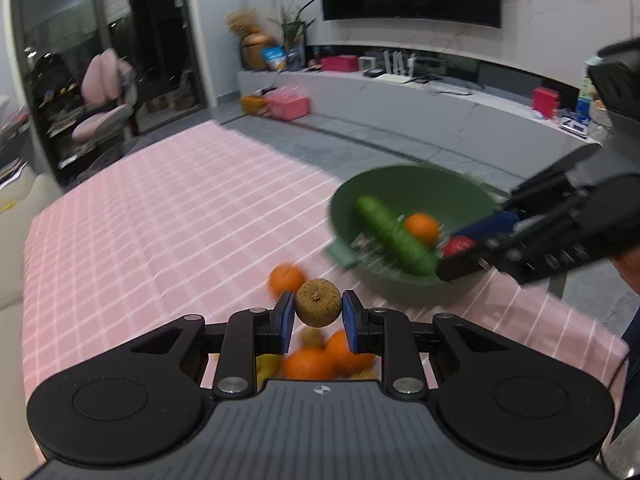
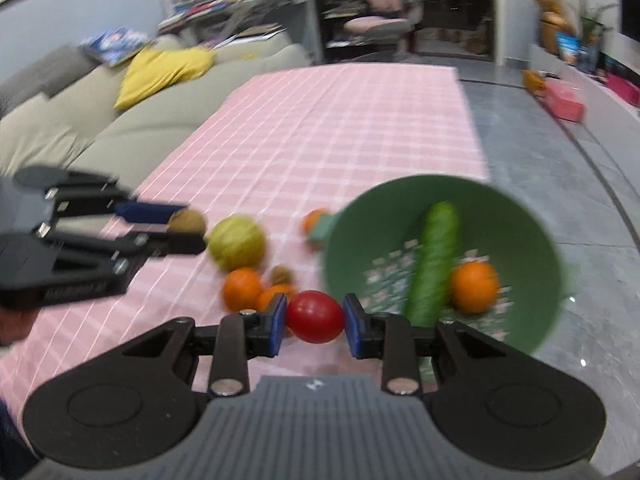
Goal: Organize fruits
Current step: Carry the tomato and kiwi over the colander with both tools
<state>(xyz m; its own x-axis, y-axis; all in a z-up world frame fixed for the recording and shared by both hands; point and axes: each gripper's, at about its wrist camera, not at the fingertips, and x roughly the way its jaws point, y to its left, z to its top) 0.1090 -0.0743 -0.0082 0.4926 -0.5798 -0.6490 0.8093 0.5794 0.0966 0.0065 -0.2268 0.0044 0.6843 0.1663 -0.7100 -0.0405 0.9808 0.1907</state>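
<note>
My left gripper [image 1: 319, 316] is shut on a small brown round fruit [image 1: 318, 307] and holds it above the loose fruit on the pink checked tablecloth [image 1: 160, 220]. My right gripper [image 2: 315, 324] is shut on a red tomato [image 2: 315, 316], just left of the green colander bowl [image 2: 520, 224]. The bowl holds a cucumber [image 2: 434, 264] and an orange [image 2: 474, 286]. On the cloth lie two oranges [image 2: 242, 288], a yellow-green fruit [image 2: 237, 243], a small brown fruit [image 2: 282, 275] and another orange [image 2: 314, 220] behind the bowl's handle.
The bowl [image 1: 416, 188] sits at the table's right edge, partly over the grey floor [image 1: 380, 140]. A beige sofa [image 2: 100, 128] with a yellow cushion runs along the table's left side. A TV bench [image 1: 440, 100] stands beyond the floor.
</note>
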